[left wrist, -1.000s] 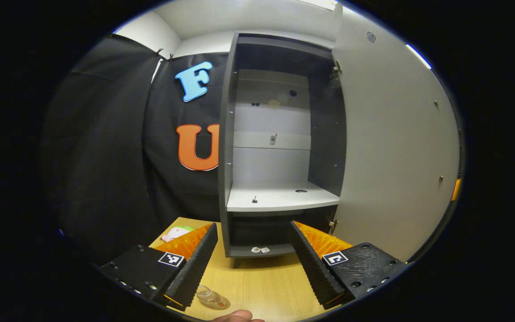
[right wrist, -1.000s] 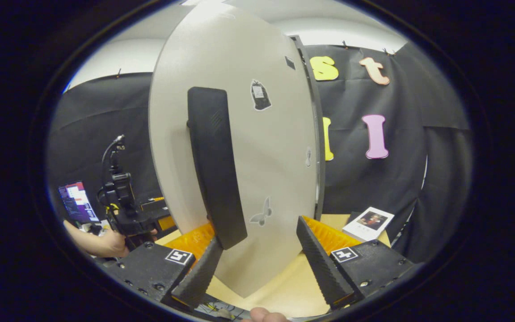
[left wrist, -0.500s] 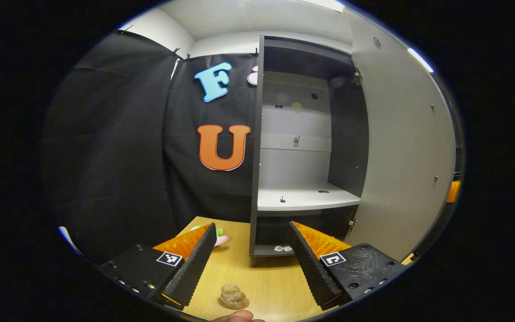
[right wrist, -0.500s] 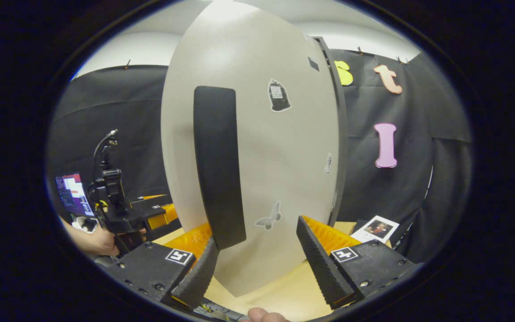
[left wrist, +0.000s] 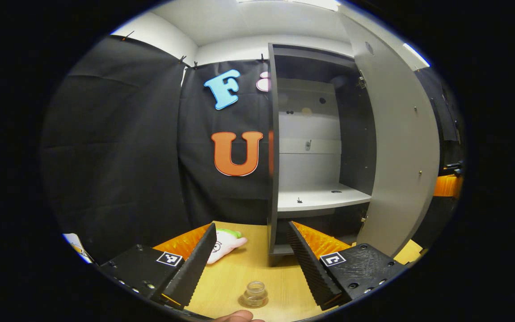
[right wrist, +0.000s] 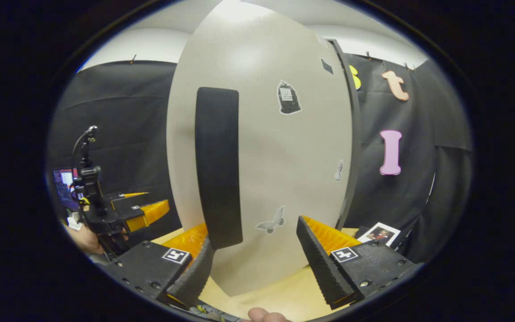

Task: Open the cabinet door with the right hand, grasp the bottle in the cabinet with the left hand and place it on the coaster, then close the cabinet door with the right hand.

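Now the left tool [left wrist: 248, 259] had drawn back further from the cabinet [left wrist: 306, 147], its fingers spread and holding nothing. The bottle [left wrist: 255, 294] stood upright on the desk [left wrist: 244, 273], more fully in view than before. The right tool [right wrist: 254, 264] was also released, its fingers on either side of the handle [right wrist: 218, 165] of the cabinet door [right wrist: 284, 179], which had swung a little toward closing.

The left gripper view looks from low over the wooden table [left wrist: 262, 273] straight into the open cabinet [left wrist: 311, 170], which stands a little way off at centre frame, its door [left wrist: 396, 147] edge-on at the right. The right gripper view sits close against that door's [right wrist: 275, 147] outer face, facing its dark handle [right wrist: 218, 165] at centre. Both views share the door and the tabletop; the other gripper [right wrist: 143, 212] shows at the right view's lower left.
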Available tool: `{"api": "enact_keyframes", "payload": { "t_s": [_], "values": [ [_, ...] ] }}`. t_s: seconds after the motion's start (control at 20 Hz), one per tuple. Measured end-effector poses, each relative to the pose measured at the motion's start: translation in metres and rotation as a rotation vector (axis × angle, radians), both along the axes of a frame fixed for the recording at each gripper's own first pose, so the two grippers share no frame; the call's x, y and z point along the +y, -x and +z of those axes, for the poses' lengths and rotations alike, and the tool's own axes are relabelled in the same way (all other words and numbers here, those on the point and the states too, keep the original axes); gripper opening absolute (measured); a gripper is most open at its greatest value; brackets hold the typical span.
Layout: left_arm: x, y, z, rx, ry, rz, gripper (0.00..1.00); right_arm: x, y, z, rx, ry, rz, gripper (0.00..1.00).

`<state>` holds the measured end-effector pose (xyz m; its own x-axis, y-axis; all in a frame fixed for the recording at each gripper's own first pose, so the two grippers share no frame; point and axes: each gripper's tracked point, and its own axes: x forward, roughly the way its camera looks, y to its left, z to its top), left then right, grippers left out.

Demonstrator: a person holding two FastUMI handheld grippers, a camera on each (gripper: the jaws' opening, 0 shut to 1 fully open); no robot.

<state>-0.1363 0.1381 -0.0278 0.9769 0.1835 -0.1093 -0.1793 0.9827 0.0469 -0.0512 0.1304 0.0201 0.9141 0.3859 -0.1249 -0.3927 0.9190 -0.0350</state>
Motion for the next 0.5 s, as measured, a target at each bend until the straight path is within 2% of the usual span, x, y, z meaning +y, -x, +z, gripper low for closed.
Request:
{"api": "enact_keyframes", "payload": {
  "t_s": [0.05, 0.25, 0.5],
  "values": [
    [0.006, 0.004, -0.001, 0.001, 0.0, 0.014, 0.96, 0.005, -0.002, 0.0, 0.002, -0.002, 0.009, 1.0],
    [0.029, 0.028, 0.003, -0.009, -0.035, 0.072, 0.96, 0.024, -0.014, 0.002, 0.001, -0.001, 0.027, 1.0],
    [0.045, 0.047, -0.001, -0.007, -0.022, 0.121, 0.96, 0.046, -0.029, 0.003, 0.004, -0.009, 0.052, 1.0]
  ]
}}
